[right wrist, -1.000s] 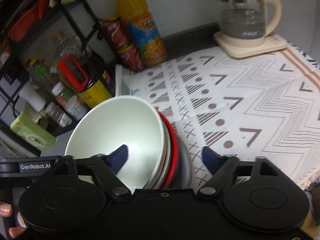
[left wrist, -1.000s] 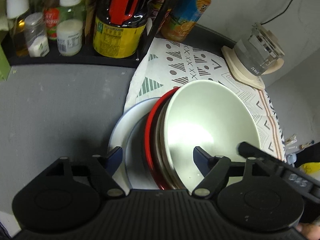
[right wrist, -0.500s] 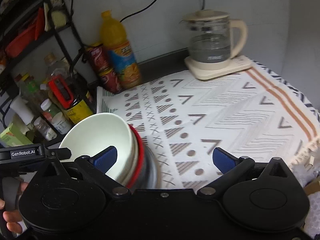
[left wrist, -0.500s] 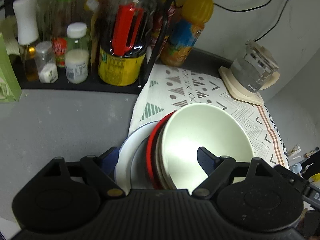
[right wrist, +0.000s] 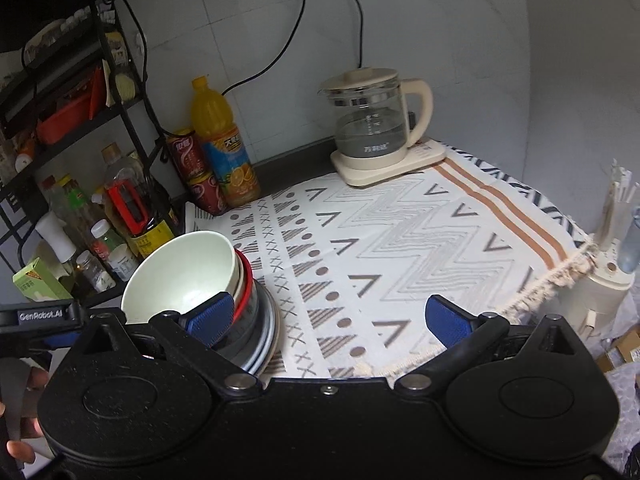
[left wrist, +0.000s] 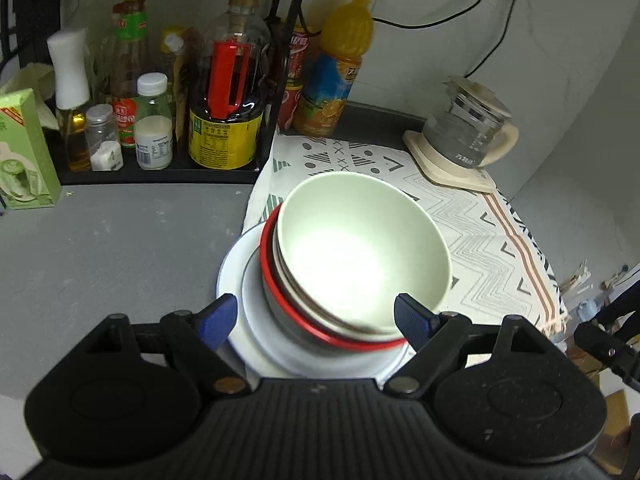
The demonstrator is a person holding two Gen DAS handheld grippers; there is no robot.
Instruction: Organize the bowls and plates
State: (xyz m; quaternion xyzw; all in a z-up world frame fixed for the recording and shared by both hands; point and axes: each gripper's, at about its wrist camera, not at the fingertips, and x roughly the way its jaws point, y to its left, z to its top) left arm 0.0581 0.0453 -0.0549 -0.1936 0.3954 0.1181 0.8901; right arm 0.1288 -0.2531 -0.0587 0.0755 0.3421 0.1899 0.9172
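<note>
A pale green bowl (left wrist: 360,248) sits nested on top of other bowls, one with a red rim (left wrist: 280,300), all stacked on white plates (left wrist: 236,280) at the left edge of the patterned cloth. My left gripper (left wrist: 316,316) is open, its blue pads either side of the stack's near part and above it, with no contact visible. In the right wrist view the same stack (right wrist: 188,272) stands at the lower left. My right gripper (right wrist: 328,316) is open and empty over the cloth, its left pad just in front of the stack.
A black rack with sauce bottles (left wrist: 224,92) and jars stands behind the grey counter (left wrist: 100,248). An orange juice bottle (right wrist: 220,148), red cans (right wrist: 196,176) and a glass kettle (right wrist: 376,128) on its base line the wall. The patterned cloth (right wrist: 400,248) reaches the table's right edge.
Both grippers have pulled back and risen from the stack. The right gripper has swung right, off the bowls and over the cloth. The stack stays where it was.
</note>
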